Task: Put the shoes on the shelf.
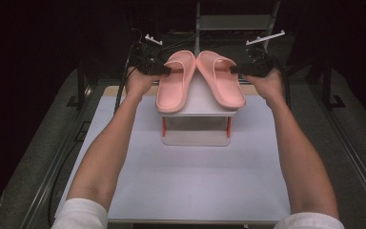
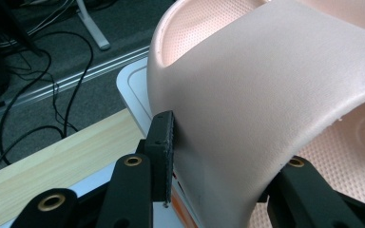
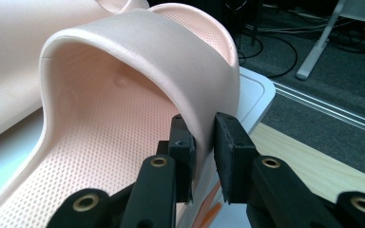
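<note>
Two pink slippers [image 1: 198,78] rest side by side on a small white stand [image 1: 196,126] at the surface's far edge. My left fingers [image 2: 164,156] and right fingers [image 3: 230,156] each straddle a slipper's strap, loosened, pads barely off it. I judge placing done; only pulling both grippers clear remains.

left slipper [image 1: 174,82]: pink foam slide, wide strap, dotted footbed; lies sole down on the small white stand [image 1: 198,109], toe end away from the person, heel end hanging a little over the near edge.
right slipper [image 1: 220,76]: same make and colour; sole down beside the first, on the same stand.
pair pose: toe ends nearly touching, heels spread apart in a v.
strap state: each outer strap side sits between black jaws.
</note>
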Demonstrator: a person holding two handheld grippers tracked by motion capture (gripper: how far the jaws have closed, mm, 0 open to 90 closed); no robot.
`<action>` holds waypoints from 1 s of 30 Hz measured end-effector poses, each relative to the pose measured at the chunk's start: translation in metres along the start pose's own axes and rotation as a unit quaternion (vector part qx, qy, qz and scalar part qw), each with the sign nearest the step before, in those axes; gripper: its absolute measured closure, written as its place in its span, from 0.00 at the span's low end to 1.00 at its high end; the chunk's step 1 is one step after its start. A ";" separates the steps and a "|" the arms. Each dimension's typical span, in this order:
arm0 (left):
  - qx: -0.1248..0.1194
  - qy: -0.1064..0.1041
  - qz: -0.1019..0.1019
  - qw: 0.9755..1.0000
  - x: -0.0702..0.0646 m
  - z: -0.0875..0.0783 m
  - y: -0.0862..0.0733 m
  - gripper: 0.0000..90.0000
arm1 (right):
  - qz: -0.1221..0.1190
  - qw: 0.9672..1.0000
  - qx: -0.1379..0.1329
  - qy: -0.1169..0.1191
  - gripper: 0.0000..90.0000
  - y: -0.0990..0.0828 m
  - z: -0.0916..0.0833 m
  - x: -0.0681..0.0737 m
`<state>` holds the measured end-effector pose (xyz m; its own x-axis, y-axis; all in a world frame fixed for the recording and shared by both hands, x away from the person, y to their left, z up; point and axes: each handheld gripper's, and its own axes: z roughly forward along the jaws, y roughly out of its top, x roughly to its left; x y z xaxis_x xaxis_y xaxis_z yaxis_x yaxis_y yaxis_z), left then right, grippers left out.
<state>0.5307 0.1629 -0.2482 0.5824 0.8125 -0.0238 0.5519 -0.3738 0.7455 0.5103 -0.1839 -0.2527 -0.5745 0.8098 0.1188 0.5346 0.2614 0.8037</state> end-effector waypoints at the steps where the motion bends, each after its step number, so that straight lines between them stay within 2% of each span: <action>1: 0.000 0.000 -0.001 1.000 0.000 0.000 0.000 0.69 | 0.000 1.000 0.000 0.000 0.85 0.000 0.000 0.000; 7: 0.005 0.000 0.002 1.000 -0.002 0.001 0.000 0.66 | 0.003 1.000 0.006 0.013 0.83 0.000 0.003 0.003; 13: 0.007 0.002 0.004 1.000 -0.005 0.003 0.000 0.64 | -0.003 1.000 0.012 0.014 0.82 0.000 0.005 0.008; 16: 0.010 0.000 0.006 1.000 -0.006 0.004 0.000 0.63 | -0.002 1.000 0.016 0.015 0.81 -0.001 0.005 0.009; 18: 0.012 -0.011 0.011 1.000 -0.007 0.006 -0.001 0.60 | -0.002 1.000 0.017 0.017 0.80 -0.001 0.005 0.009; 24: 0.009 -0.007 0.016 1.000 -0.011 0.007 0.000 0.59 | -0.007 1.000 0.020 0.021 0.79 0.000 0.007 0.014; 30: 0.007 -0.004 0.022 1.000 -0.012 0.008 0.000 0.59 | 0.000 0.999 0.019 0.030 0.78 -0.001 0.007 0.014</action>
<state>0.5283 0.1495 -0.2533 0.6104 0.7921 0.0034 0.5347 -0.4152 0.7360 0.5063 -0.1690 -0.2557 -0.6092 0.7778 0.1545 0.5570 0.2809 0.7816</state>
